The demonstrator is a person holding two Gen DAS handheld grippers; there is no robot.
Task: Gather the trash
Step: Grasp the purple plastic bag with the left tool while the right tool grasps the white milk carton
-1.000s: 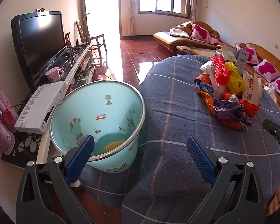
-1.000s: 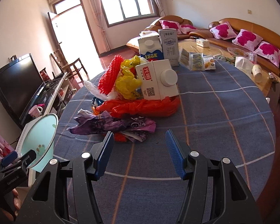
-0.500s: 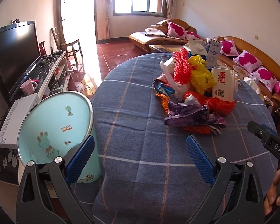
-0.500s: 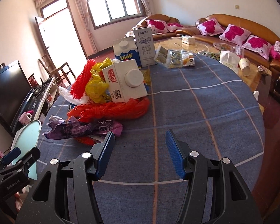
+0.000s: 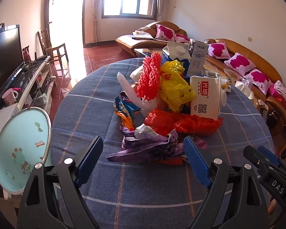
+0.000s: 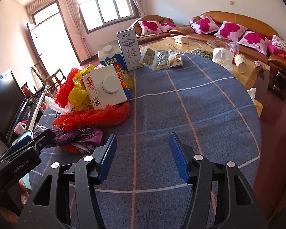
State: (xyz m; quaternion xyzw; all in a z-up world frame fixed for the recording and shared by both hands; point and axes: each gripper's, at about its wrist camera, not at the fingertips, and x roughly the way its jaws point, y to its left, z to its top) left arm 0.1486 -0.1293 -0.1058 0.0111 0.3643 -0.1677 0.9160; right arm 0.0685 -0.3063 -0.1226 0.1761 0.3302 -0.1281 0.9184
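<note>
A heap of trash lies on the round blue-checked table [image 6: 200, 114]: a purple wrapper [image 5: 148, 148] at the near side, an orange-red bag [image 5: 181, 124], a yellow bag [image 5: 173, 87], red mesh [image 5: 150, 76] and a white carton [image 5: 206, 97]. My left gripper [image 5: 143, 156] hovers right at the purple wrapper; its jaws are closing, the wrapper's near edge lies between the tips, and the pads do not press on it. A pale blue bin [image 5: 19, 148] stands beside the table at the left. My right gripper [image 6: 143, 148] is open over bare cloth, right of the heap [image 6: 93, 114].
Two milk cartons [image 6: 127, 51] and snack packets [image 6: 162, 59] stand at the table's far side. A television [image 5: 3, 57], its stand and a pink mug [image 5: 9, 97] are on the left. Behind the table are a sofa [image 6: 228, 30] and a coffee table with a paper cup [image 6: 240, 63].
The left gripper has swung from over the bin rightward to the trash heap, and its jaws have narrowed. The right gripper has drifted a little to the right, its jaws unchanged.
</note>
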